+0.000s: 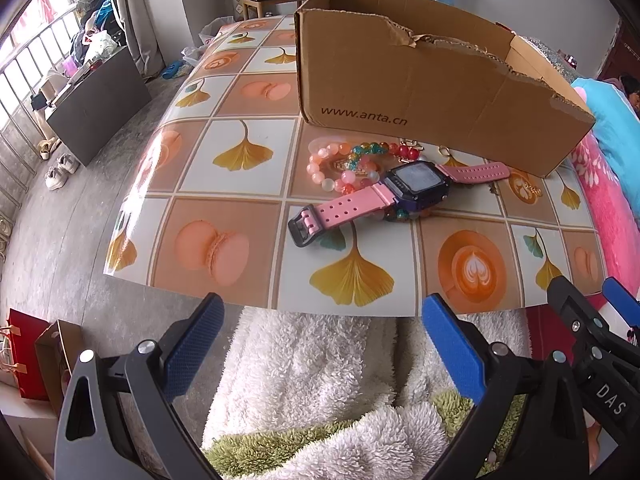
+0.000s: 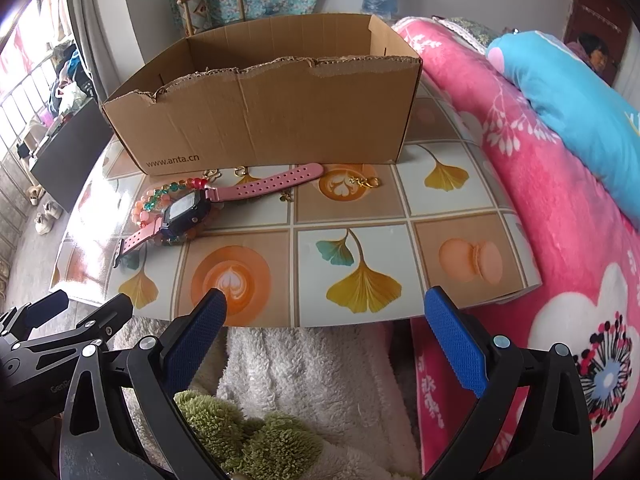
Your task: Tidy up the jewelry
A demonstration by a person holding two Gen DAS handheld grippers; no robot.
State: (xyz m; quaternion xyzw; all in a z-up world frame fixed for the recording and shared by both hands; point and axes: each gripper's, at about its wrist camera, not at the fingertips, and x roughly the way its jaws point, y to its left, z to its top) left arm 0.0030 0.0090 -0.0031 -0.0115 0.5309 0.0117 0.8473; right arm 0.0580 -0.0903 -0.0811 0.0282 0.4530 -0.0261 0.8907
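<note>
A pink-strapped watch (image 1: 416,184) (image 2: 186,214) with a dark square face lies on the patterned table, on top of a heap of coloured bead bracelets (image 1: 340,164) (image 2: 154,204). Small gold charms (image 1: 532,190) (image 2: 366,182) lie to its right. Just behind stands an open cardboard box (image 1: 420,92) (image 2: 272,116) with a torn front rim. My left gripper (image 1: 322,316) hangs open before the table's near edge, nothing between its blue pads. My right gripper (image 2: 324,312) is open too and holds nothing, to the right of the watch. Each gripper shows at the other view's side edge.
The table (image 1: 224,172) (image 2: 460,216) has a glossy tiled cloth with leaf and macaron prints. A fluffy white and green garment (image 1: 320,380) lies below the grippers. A pink floral blanket (image 2: 540,240) and blue pillow (image 2: 580,104) lie right of the table. A dark board (image 1: 100,108) leans at the left.
</note>
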